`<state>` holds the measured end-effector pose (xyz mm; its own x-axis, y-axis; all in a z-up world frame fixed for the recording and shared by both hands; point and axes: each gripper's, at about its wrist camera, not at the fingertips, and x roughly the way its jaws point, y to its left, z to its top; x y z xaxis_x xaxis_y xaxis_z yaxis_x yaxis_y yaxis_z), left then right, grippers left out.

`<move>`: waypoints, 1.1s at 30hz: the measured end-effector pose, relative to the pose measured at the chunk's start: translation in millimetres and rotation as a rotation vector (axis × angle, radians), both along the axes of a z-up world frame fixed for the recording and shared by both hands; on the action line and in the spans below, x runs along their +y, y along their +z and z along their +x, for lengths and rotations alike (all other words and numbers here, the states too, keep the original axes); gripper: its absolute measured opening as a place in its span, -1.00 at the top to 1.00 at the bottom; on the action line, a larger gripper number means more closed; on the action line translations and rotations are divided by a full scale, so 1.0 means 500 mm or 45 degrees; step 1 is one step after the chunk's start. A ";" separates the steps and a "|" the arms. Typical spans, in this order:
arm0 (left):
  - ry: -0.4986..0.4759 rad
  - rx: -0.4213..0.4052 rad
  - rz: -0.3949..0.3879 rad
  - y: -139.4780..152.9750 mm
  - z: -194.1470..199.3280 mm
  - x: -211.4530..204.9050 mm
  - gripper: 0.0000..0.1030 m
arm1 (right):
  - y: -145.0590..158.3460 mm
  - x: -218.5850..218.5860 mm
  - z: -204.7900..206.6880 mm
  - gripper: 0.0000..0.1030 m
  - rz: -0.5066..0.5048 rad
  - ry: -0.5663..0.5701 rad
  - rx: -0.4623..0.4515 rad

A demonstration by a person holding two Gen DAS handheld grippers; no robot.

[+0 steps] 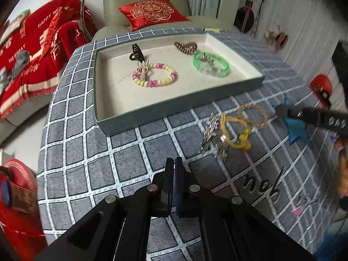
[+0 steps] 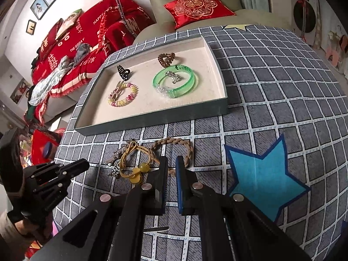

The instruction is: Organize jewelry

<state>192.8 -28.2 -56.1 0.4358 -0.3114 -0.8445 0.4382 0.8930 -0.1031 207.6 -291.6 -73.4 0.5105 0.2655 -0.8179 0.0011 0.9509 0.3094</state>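
A grey tray holds a pink-yellow bead bracelet, a green bangle, a black claw clip and a brown coil tie. On the cloth in front lie a braided tan bracelet, a yellow cord bracelet and a silver piece. My left gripper is shut and empty. My right gripper is slightly open over the braided bracelet's near edge.
The table has a grey checked cloth with a blue star patch. A sofa with red blanket and red cushion stands behind. Wall items stand at the right.
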 end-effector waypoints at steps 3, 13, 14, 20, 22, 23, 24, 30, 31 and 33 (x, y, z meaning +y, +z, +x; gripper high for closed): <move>-0.007 -0.025 -0.019 0.007 -0.003 0.002 0.71 | 0.001 0.003 0.001 0.85 -0.008 -0.003 0.000; 0.026 -0.169 -0.095 0.049 -0.025 0.011 0.71 | 0.012 0.019 -0.005 0.84 -0.016 0.010 -0.009; 0.031 -0.171 -0.111 0.051 -0.025 0.013 0.71 | 0.013 0.018 -0.006 0.84 -0.014 0.007 -0.010; 0.022 -0.188 -0.116 0.057 -0.040 0.010 0.71 | 0.019 0.013 -0.021 0.83 -0.002 -0.009 -0.018; 0.028 -0.228 -0.062 0.061 -0.049 0.004 0.71 | 0.018 0.012 -0.026 0.83 0.000 -0.014 -0.015; 0.027 -0.250 -0.039 0.064 -0.053 0.002 0.71 | 0.018 0.011 -0.028 0.83 0.003 -0.016 -0.013; 0.024 -0.259 -0.038 0.067 -0.056 0.001 0.71 | 0.018 0.010 -0.030 0.83 0.006 -0.017 -0.012; 0.032 -0.308 -0.140 0.083 -0.066 0.023 0.70 | 0.018 0.005 -0.043 0.82 0.044 -0.044 -0.009; 0.045 -0.305 -0.152 0.085 -0.066 0.027 0.70 | 0.018 0.006 -0.044 0.82 0.048 -0.041 -0.011; 0.055 -0.317 -0.157 0.093 -0.069 0.030 0.70 | 0.018 0.009 -0.049 0.82 0.046 -0.031 -0.015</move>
<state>158.5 -13.0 -9.5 0.6403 -0.3816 -0.6666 0.4251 0.8989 -0.1062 183.2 -287.0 -64.2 0.5266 0.2818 -0.8020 0.0207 0.9389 0.3435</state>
